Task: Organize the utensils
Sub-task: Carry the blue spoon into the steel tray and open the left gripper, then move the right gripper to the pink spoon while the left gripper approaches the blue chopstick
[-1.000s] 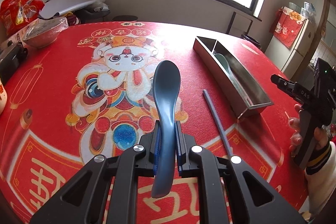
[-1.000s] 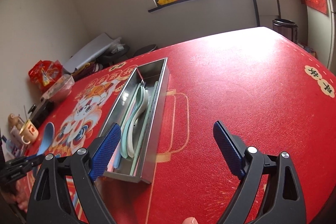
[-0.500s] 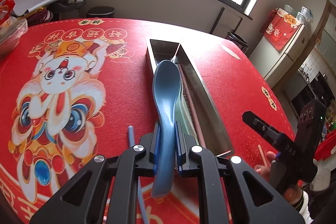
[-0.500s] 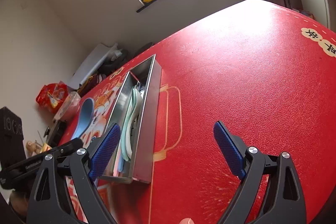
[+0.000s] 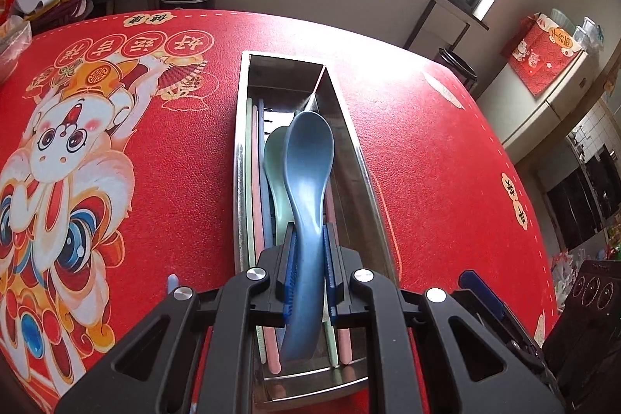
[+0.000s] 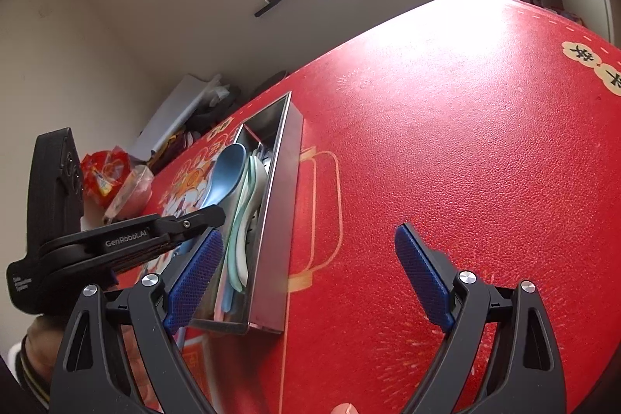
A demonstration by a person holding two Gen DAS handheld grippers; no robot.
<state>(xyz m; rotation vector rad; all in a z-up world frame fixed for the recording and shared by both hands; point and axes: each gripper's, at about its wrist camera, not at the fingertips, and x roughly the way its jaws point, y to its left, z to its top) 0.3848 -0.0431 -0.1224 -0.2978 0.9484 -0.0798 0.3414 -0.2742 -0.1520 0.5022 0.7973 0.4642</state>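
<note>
My left tongs (image 5: 306,272) clamp the blue spoon (image 5: 308,177) by its handle, bowl forward over the steel tray (image 5: 359,158) just below, aligned for lowering beside the green spoon (image 5: 276,158), while my right tongs (image 6: 306,276) wait open.

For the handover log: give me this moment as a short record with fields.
left hand-held gripper: shut on blue spoon, held over the tray
right hand-held gripper: open, empty, beside the tray's near end
tray: long metal box on the red cloth, divider at far end
in tray: green spoon, pink and pale sticks
outside tray: blue stick tip on the cloth, left of the tray
step: blue spoon not yet released
</note>
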